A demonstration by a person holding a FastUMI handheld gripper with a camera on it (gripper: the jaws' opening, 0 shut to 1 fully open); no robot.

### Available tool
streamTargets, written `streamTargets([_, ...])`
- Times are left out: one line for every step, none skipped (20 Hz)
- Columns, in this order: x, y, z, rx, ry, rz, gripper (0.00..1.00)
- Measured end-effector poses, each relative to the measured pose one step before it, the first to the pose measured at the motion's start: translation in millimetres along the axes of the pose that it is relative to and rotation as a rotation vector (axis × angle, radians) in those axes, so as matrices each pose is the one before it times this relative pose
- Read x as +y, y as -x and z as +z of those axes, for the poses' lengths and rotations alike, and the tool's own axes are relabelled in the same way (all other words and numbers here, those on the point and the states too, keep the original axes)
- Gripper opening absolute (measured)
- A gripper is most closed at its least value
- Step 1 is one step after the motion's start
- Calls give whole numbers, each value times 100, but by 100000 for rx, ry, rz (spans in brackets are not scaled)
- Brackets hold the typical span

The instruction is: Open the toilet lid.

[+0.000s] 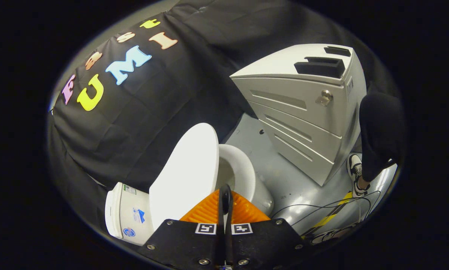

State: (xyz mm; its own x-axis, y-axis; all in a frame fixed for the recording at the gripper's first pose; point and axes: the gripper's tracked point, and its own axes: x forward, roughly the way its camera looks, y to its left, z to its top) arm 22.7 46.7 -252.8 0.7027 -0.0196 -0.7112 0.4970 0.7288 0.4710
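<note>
Gripper view: toilet lid [186, 168] raised off the bowl [239, 172], standing just ahead of the gripper [225, 197], fingers pressed together, holding nothing (cabinet [303, 112] beyond). Opening apparently done; only withdrawing left, at a guess.

Bright overhead light; soft glare on glossy white toilet lid [188, 168] and grey floor [284, 180]; strong fisheye bending; sharp focus.
</note>
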Motion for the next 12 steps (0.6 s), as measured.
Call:
streamTargets([290,237,82,938,1416,-525,0])
streamTargets([377,304,219,134,2697,-727,0])
streamTargets([468,346,236,-324,3273,-657,0])
streamTargets([523,450,347,-1098,2525,-439,0])
streamTargets([530,416,302,-1152,1345,-103,0])
streamTargets([686,419,438,-1254,558,392,0])
streamTargets([634,470,289,-1092,292,598,0])
streamTargets([605,467,356,-976,746,743,0])
streamTargets([623,404,223,-711,1998,846,0])
streamTargets([701,410,351,-880,2816,629,0])
streamTargets([659,388,393,-1319,2947,423,0])
streamTargets([653,452,342,-1187,2290,207,0])
